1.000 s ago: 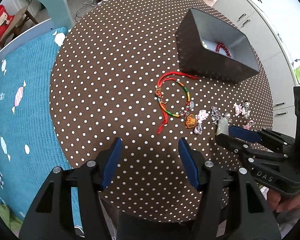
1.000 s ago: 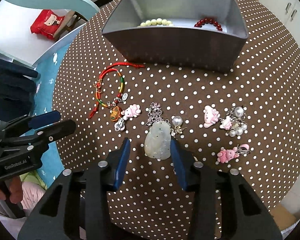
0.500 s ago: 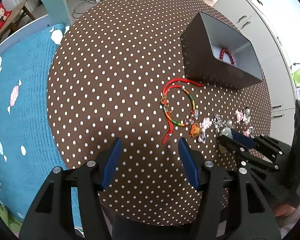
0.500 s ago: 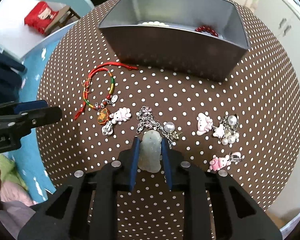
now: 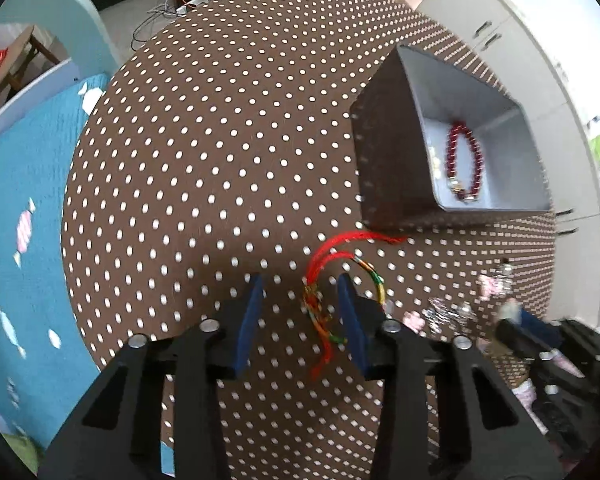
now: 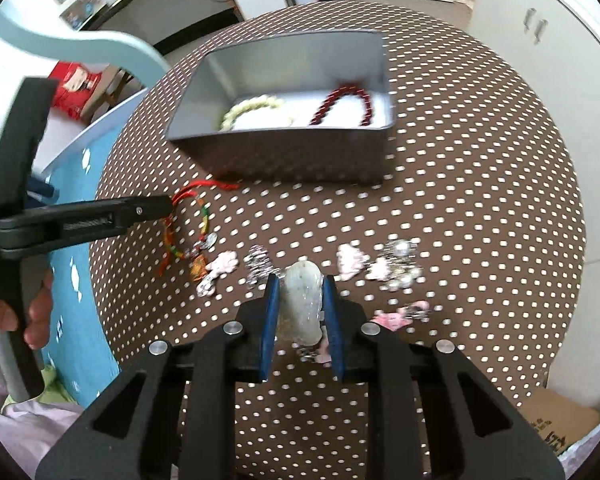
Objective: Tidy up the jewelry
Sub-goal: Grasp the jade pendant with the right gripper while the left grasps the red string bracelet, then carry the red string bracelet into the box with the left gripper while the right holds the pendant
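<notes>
Our right tongs (image 6: 298, 312) have just pinched the pale jade pendant (image 6: 302, 300) and lifted it off the surface (image 6: 460, 184) — next stop, we judge, the grey box (image 6: 284, 160). Our left tongs (image 5: 300, 320) have slid over the red cord bracelet (image 5: 320, 300) and are closing — its knotted side lies between the jaws, not yet gripped.

A round table (image 5: 220, 140) under a brown white-dotted cloth filled the middle. At nine o'clock lay a teal candy-print blanket (image 5: 24, 200), with a pale blue curved chair back (image 6: 80, 46) at ten. White cabinets (image 5: 532, 52) ran from one to three, brightly daylit.
</notes>
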`<state>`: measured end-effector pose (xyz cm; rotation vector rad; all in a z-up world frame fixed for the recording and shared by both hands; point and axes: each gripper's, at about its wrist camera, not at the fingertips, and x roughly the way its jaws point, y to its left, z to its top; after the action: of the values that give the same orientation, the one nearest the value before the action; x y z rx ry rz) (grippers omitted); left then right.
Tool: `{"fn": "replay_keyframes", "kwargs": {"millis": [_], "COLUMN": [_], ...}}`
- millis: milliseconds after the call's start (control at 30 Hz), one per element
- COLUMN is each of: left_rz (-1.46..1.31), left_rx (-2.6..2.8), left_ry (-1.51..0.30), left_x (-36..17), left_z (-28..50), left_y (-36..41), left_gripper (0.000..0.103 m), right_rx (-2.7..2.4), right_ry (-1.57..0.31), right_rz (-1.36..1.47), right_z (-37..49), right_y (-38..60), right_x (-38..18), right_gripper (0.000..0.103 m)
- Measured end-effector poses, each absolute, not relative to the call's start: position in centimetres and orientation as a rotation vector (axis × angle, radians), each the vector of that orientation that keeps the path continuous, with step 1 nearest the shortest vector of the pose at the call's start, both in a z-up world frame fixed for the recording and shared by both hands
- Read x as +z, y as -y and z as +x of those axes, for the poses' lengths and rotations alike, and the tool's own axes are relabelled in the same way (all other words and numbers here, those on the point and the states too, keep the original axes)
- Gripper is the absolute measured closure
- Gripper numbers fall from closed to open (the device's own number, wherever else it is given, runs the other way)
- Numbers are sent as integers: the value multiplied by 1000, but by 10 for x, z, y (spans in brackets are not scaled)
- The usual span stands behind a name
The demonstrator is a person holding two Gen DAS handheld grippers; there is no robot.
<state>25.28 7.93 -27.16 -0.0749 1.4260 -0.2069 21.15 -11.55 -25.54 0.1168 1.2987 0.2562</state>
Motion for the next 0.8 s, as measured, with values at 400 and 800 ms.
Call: {"fn": "replay_keyframes", "kwargs": {"millis": [400,800], "left_rz": [87,-37], "left_rx": [-172,-120], "left_ry": [-1434,-1340], "left_x": [-269,-209], "left_z": [254,235], "left_y": [-60,-86], "left_gripper": [100,103], "right_rx": [203,221], "right_ry": [-1280,-1215], "right_rz": [163,158], "right_z": [218,230], "right_y": [150,166], "right_x": [-250,-228], "right_gripper": [83,83]}}
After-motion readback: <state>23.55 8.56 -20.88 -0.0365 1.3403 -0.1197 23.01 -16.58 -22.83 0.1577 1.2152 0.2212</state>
